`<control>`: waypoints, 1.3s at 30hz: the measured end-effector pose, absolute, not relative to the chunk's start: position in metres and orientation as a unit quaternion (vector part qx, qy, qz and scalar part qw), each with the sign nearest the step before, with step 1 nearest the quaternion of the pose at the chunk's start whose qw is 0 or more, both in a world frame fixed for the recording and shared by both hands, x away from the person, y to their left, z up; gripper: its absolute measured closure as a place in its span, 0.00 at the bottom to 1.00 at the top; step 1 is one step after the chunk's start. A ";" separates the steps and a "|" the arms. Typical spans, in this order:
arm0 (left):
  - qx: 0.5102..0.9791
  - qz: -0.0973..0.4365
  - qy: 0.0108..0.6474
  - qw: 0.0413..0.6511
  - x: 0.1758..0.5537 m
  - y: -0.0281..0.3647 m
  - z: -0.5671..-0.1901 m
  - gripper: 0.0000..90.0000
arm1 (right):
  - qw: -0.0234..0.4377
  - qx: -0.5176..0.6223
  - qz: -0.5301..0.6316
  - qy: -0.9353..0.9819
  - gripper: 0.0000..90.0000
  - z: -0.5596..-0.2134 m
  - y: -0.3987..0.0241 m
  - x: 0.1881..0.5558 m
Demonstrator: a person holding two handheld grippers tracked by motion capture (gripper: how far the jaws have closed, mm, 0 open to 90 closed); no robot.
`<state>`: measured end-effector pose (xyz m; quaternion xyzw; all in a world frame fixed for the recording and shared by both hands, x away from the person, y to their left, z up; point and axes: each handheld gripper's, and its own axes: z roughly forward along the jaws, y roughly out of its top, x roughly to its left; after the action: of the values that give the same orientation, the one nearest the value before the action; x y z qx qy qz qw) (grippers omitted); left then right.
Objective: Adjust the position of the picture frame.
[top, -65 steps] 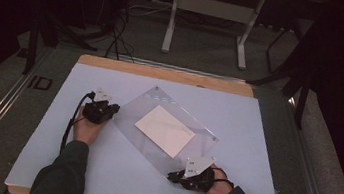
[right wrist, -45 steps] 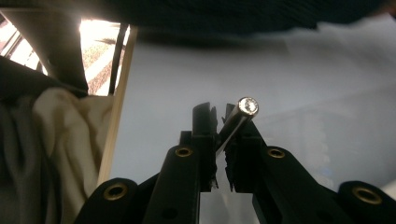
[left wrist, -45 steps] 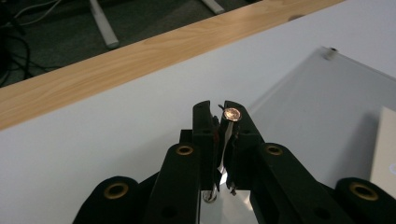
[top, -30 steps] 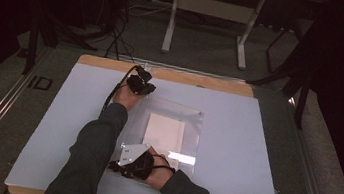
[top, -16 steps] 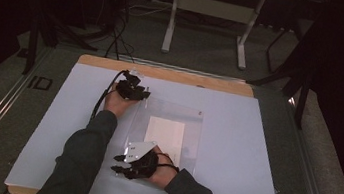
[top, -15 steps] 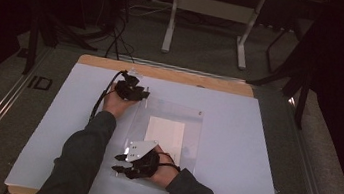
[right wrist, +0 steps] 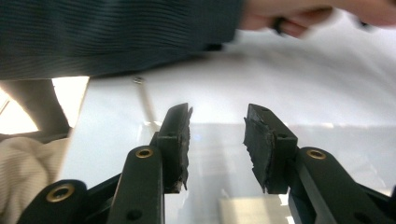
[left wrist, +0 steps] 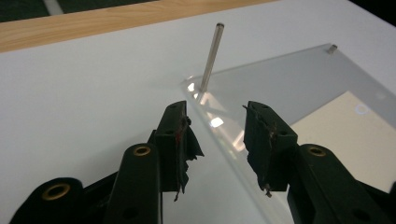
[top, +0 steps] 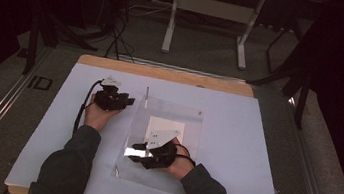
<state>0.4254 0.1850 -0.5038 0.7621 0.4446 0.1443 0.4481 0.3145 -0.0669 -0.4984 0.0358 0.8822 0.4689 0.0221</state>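
While a clear acrylic sheet (top: 166, 141) is lying flat near the middle of the white-covered table (top: 253, 153), a pale paper card (top: 164, 129) showing through it, the left gripper (top: 131, 102) is being held just off its far left corner beside a thin upright metal pin (left wrist: 210, 56). Both grippers' jaws, just opened, are being kept apart and gripping nothing, the right gripper (top: 133, 152) poised over the sheet's near left part.

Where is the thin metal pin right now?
In the high view the metal pin stands upright at the far left corner of the clear plate, just right of the left gripper.
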 end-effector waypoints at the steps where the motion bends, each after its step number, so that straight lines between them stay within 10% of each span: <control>1: 0.763 0.144 0.443 0.448 0.422 0.187 -0.504 0.66 | 0.025 0.043 0.468 0.882 0.66 -0.499 -0.069 0.318; 39: 0.782 0.172 0.406 0.440 0.310 0.195 -0.501 0.63 | 0.097 0.188 0.445 0.870 0.69 -0.507 -0.105 0.424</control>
<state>0.3099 0.1952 -0.5014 0.7824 0.4057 0.1719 0.4402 0.4243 -0.1051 -0.5072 0.1882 0.8702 0.4449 0.0968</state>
